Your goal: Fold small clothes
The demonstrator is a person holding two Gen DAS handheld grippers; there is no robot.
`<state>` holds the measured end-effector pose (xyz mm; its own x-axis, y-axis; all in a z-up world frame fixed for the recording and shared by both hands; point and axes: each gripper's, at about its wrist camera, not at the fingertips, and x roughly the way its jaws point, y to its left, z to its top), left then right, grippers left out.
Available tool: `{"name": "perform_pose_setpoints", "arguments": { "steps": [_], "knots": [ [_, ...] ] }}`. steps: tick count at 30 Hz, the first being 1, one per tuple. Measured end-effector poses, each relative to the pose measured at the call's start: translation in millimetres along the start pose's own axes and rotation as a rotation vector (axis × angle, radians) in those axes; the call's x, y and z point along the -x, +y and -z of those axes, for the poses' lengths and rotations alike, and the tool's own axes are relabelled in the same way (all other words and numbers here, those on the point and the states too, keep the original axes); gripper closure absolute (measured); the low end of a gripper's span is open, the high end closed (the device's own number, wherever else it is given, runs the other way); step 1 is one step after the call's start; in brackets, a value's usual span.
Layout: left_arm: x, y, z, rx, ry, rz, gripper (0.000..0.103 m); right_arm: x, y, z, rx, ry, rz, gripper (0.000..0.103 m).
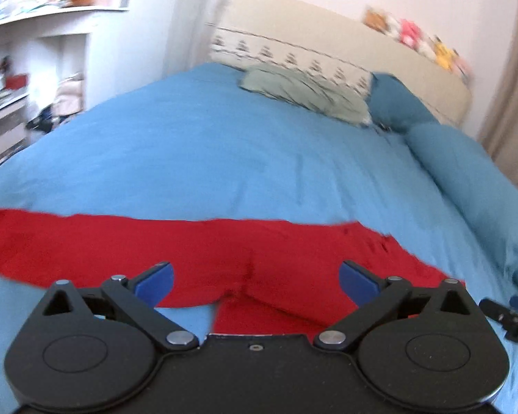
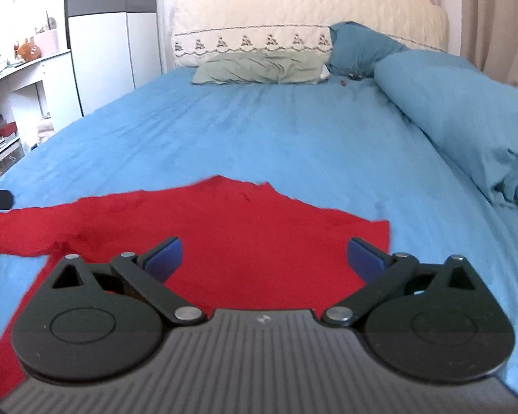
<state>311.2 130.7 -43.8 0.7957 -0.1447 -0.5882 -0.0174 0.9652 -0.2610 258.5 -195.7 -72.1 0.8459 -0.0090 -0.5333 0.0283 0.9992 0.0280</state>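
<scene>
1. The left gripper (image 1: 257, 281) has a matte black body with two round black housings, each marked by a raised ring.
2. Black linkage bars run from silver pivot pins to blue pads (image 1: 157, 281); triangular cut-outs sit at the outer corners.
3. A small screw sits at the centre of its front edge.
4. The right gripper (image 2: 264, 258) has the same black housings, silver pins and blue pads (image 2: 364, 255).
5. Its centre plate is grey and ribbed, bearing a small pale mark.
</scene>
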Motion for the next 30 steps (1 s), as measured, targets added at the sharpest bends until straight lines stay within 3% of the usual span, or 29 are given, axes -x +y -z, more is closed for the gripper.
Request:
{"name": "perform_pose_setpoints", "arguments": {
  "steps": [4,9,16,21,24,30],
  "knots": [
    [18,49,-9,0.103,-0.037,-0.066,0.000,1,38,-8,0.031,0.003,-0.018,0.000],
    [27,120,-8,0.275,-0.079,-0.122,0.000,-13,84,-9,0.014,0.092,-0.070,0.000],
    [11,201,1,0.372,-0.086,-0.206,0.002,-45,135,7,0.005,0.175,-0.132,0.000],
    [-12,252,22,0.469,-0.048,-0.242,0.015,-70,154,20,-0.018,0.224,-0.152,0.000],
    [-24,271,29,0.491,-0.044,-0.252,0.026,-83,161,26,-0.010,0.243,-0.146,0.000],
    [-39,275,21,0.424,-0.083,-0.264,0.026,-100,161,36,-0.012,0.261,-0.129,0.000]
  ]
}}
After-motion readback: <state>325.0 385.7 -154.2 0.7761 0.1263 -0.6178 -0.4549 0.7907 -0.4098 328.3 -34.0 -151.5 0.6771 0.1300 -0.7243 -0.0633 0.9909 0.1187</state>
